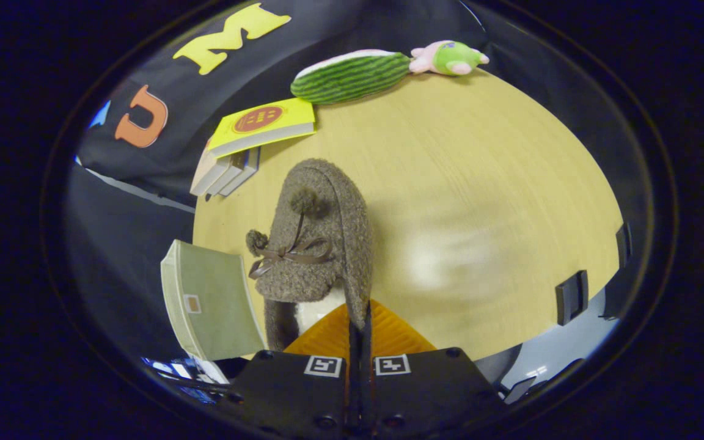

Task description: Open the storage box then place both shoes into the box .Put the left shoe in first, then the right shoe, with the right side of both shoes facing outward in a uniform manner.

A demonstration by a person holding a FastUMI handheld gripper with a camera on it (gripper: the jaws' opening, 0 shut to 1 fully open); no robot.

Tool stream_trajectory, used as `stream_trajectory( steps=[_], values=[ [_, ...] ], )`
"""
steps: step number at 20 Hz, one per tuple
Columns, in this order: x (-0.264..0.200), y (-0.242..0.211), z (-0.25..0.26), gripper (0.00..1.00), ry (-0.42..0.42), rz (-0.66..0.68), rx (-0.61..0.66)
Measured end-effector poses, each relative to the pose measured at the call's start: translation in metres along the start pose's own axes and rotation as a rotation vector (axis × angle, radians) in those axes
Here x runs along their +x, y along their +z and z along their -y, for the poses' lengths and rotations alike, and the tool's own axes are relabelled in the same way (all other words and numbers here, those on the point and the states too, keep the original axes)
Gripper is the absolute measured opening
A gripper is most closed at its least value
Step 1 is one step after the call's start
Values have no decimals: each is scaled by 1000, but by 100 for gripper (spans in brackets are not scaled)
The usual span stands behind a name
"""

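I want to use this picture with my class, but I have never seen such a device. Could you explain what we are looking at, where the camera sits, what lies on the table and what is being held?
The camera rides on a hand-held gripper and looks forward along its orange jaws, which are closed on the edge of a fuzzy brown slipper with a bow and pompoms, lifted above the wooden table. Beyond lie a stack of books, a striped green plush and a small pink-and-green toy. Beside the slipper is a pale green box.

Shoe (318, 238): grey-brown fleece, brown ribbon bow. Finger pads (327, 336): orange, ribbed. Table (480, 183): pale yellow wood. Plush (352, 76): green striped. Book (264, 125): yellow cover.
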State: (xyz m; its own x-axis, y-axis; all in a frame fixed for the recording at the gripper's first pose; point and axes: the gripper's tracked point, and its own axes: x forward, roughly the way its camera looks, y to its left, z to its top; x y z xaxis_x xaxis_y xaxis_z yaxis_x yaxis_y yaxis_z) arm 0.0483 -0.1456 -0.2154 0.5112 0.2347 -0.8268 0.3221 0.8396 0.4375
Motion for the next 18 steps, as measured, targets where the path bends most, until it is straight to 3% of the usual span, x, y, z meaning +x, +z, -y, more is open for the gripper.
stream_trajectory(
  steps=[8, 18],
  values=[
    [-55, -22, -152, 6, 111, 94, -120],
    [-43, -77, -299, 6, 139, 45, -229]
  ],
)
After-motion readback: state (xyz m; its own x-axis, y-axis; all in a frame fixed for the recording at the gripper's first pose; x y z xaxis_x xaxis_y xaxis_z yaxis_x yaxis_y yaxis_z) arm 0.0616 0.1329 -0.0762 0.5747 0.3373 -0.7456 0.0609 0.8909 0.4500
